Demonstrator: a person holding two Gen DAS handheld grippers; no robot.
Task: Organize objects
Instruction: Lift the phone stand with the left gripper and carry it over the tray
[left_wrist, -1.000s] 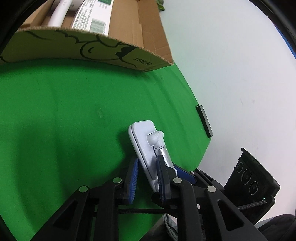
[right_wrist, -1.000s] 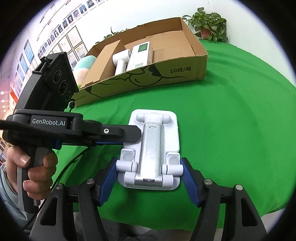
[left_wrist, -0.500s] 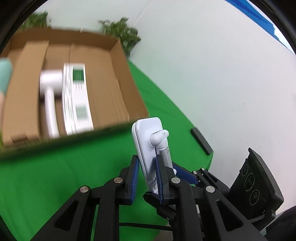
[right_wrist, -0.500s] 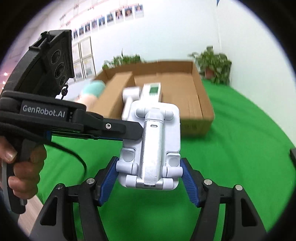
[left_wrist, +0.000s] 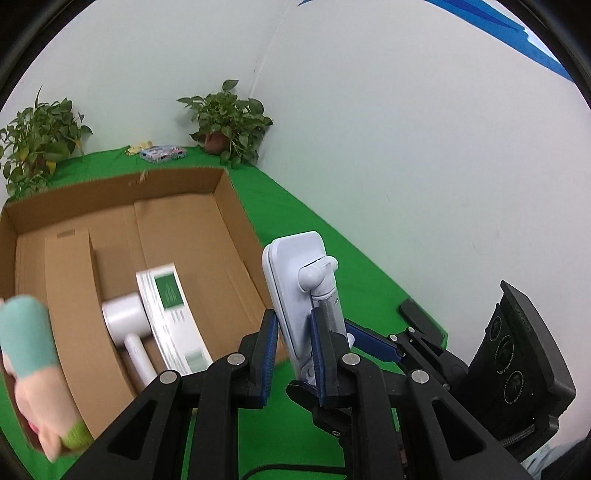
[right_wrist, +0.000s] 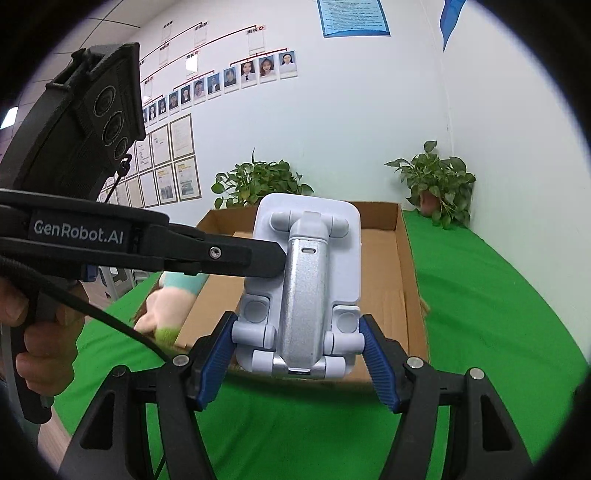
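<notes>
A white and silver folding phone stand (left_wrist: 295, 280) hangs in the air in front of the open cardboard box (left_wrist: 110, 184). My left gripper (left_wrist: 293, 325) is shut on the stand's thin side edge. My right gripper (right_wrist: 297, 332) is shut across the stand's (right_wrist: 306, 273) lower end, its blue pads (right_wrist: 376, 365) against the two hinge feet. In the right wrist view the left gripper's finger (right_wrist: 255, 258) reaches in from the left. Inside the box lie a white handheld appliance (left_wrist: 123, 317) and a white carton with a green label (left_wrist: 170, 310).
A green cloth (right_wrist: 480, 314) covers the table. A plush toy (left_wrist: 26, 350) lies at the box's left wall. Two potted plants (left_wrist: 229, 122) and a colourful pack (left_wrist: 162, 153) stand behind the box. A flat black item (left_wrist: 417, 317) lies at the table's right edge. A person's hand (right_wrist: 40, 332) holds the left gripper's handle.
Both grippers have lifted the stand off the green cloth and carried it up toward the box. The box's inside now shows from above.
</notes>
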